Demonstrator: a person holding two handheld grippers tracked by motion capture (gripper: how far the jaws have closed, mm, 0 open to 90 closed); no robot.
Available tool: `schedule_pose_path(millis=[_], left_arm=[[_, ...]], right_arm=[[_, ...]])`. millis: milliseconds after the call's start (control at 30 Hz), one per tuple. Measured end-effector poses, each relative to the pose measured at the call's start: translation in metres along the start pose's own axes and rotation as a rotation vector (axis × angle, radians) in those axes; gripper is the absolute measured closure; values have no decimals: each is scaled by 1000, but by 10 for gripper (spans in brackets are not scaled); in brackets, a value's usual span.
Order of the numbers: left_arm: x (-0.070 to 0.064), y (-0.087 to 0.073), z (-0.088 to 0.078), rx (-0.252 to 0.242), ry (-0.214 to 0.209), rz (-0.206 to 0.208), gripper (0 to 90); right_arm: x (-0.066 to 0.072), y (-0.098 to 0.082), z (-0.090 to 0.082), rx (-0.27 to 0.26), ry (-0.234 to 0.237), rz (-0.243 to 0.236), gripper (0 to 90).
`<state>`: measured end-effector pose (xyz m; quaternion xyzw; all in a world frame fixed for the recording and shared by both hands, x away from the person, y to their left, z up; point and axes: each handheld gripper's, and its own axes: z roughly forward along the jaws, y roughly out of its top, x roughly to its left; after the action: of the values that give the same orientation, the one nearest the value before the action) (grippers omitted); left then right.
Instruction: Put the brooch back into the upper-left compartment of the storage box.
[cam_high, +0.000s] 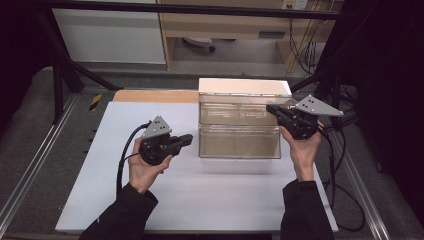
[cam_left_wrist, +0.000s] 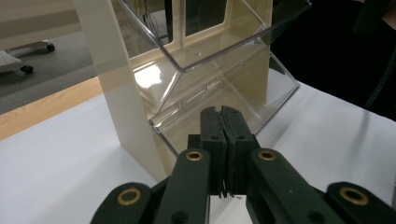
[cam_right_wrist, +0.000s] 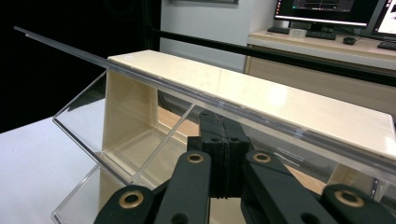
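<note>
While high view hides jaws, gripper views show left tool (cam_left_wrist: 222, 122), right tool (cam_right_wrist: 222, 128) pressed together, empty.

From your left gripper view, the clear two-tier bin (cam_left_wrist: 205, 70) is cut off at the top edge, so you cannot see its upper rim or lid, and the closed jaws hide the front of its lower tray. In your right gripper view the bin's cream top panel (cam_right_wrist: 261, 100) runs out of the right edge, and the clear upper flap (cam_right_wrist: 154, 84) blurs what lies behind it. From the high view, your forearms are cut off at the bottom edge, and the right gripper (cam_high: 280, 114) covers the bin's right front corner.
</note>
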<state>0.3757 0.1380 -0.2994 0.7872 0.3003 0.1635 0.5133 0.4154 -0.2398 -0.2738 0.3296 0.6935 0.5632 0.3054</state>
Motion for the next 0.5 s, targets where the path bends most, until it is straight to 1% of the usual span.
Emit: schedule_pose_path(millis=[133,267,300,500], left_arm=[[-1,6,2,-14,0,3,884],[-2,12,5,-20,0,10,883],[-3,14,5,-17,3,6,884],[-4,23,9,-31,0,16,884]], right_arm=[[0,0,0,0,0,-1,900],[0,0,0,0,1,1,900],[0,-1,0,0,0,1,900],[-1,-1,0,1,0,0,900]])
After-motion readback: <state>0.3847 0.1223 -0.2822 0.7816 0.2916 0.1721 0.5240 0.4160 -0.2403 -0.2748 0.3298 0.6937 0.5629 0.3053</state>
